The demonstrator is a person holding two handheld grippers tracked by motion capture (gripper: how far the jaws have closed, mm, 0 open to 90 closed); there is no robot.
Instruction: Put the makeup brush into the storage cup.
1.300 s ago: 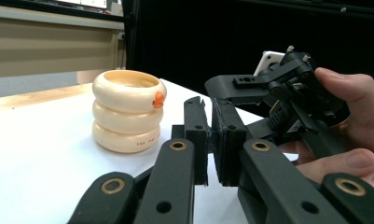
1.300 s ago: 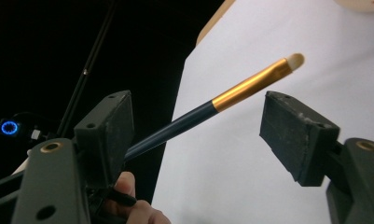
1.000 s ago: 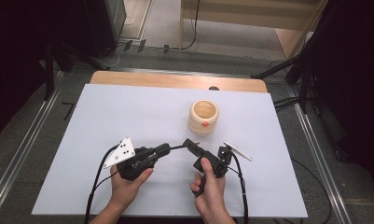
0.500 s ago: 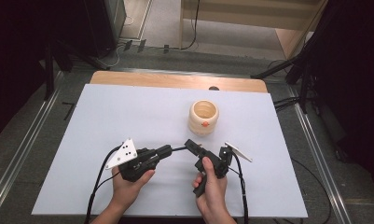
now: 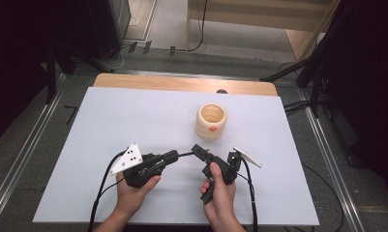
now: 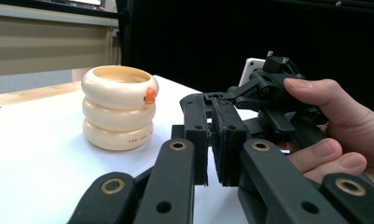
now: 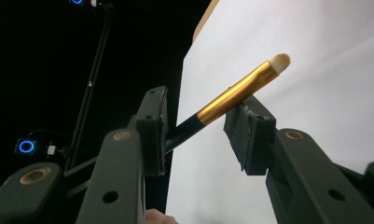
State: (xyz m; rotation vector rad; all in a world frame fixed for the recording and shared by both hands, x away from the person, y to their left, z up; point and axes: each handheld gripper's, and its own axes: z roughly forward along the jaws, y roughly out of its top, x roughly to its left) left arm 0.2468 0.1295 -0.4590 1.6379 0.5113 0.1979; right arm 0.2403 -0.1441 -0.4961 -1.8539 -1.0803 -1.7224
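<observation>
A thin brush with a gold ferrule, pale bristles and a dark handle [image 7: 236, 88] runs slantwise between the jaws of my right gripper [image 7: 196, 126]. Those jaws have just been closing. A gap remains between the pads, and the ferrule rests on the upper edge of one pad [image 7: 250, 130]. My left gripper [image 6: 211, 140] is shut on the handle end of the brush. In the high view the left gripper [image 5: 174, 154] points right at the right gripper [image 5: 206, 152], with the brush [image 5: 184, 153] bridging them above the white table [image 5: 133, 116].
A cream cup made of stacked rings with a small orange spot [image 5: 211, 121] stands upright just beyond both grippers, also close by in the left gripper view [image 6: 117, 107]. A wooden strip [image 5: 182, 83] runs along the table's far edge. Cables trail toward the front edge.
Both hands keep their place. The right gripper's jaws look slightly narrower around the brush than a second ago.
</observation>
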